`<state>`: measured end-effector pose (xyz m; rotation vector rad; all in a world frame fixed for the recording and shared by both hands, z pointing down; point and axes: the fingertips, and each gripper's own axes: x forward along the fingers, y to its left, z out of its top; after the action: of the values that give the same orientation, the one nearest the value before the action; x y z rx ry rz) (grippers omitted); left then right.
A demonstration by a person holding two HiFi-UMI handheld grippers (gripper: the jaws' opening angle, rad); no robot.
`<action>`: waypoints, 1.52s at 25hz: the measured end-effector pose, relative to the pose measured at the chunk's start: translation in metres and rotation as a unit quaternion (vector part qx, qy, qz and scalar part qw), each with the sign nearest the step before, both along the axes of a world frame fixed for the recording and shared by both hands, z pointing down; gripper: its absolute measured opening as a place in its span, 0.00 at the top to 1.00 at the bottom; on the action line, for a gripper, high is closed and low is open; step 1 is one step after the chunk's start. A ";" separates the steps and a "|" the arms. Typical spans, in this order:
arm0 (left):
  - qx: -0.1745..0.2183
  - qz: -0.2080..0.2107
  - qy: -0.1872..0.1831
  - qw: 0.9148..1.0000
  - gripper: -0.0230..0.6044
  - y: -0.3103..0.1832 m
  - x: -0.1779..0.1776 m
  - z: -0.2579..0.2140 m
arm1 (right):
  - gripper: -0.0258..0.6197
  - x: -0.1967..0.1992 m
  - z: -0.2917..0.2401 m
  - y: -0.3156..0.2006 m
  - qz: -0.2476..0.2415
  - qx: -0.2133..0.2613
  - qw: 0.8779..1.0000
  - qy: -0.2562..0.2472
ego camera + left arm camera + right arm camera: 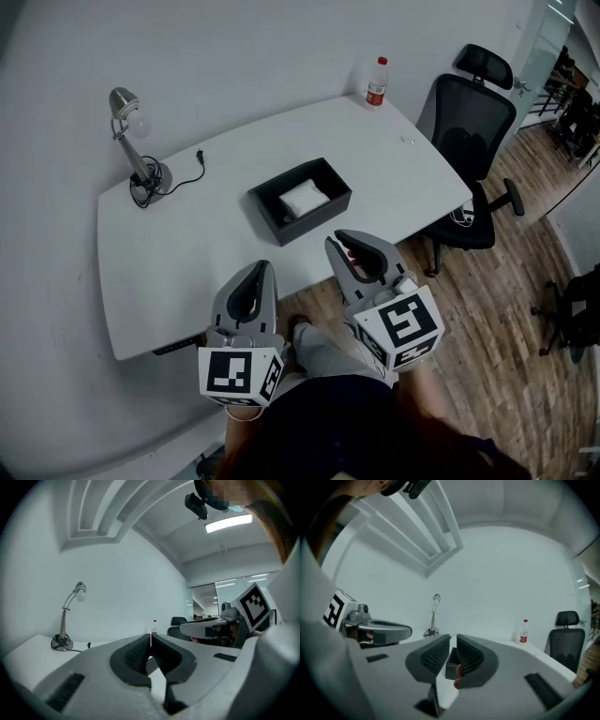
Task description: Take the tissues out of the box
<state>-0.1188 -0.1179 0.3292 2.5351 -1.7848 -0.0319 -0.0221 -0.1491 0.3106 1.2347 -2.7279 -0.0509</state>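
Nothing has been grasped yet. The black box (269, 204) sits open in the middle of the white table (178, 262), and the white tissues (304, 198) lie low inside it, well below the rim. Both tools hang near the table's near edge, well apart from the box. The left tool (257, 268) has its tips pressed together and empty. The right tool (453, 641) shows only a narrow slit with nothing in it, the box visible beyond that gap. The main risk is probably reaching in with the jaws this narrow: they would poke or flatten the tissues instead of straddling them, so the right tool would need to spread wider first. The box looks light and nothing is bracing it, so a pull on the tissues could lift or drag it, or push it toward the desk lamp (139, 141). The left tool could hold the wall down, but it would first have to open. Because the tissues sit deep, a jaw could also catch the rim and tip the box. A shallow pinch might bring up only part of the stack.
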 end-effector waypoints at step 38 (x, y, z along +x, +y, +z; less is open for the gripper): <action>-0.025 0.001 -0.002 1.000 0.92 -0.135 -0.038 0.008 | 0.57 -0.050 0.069 -0.134 -0.040 -0.101 0.988 0.109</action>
<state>-0.1566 -0.2533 0.3371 2.5042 -1.7614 0.0171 -0.0717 -0.2835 0.3795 1.0016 -2.5204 0.0759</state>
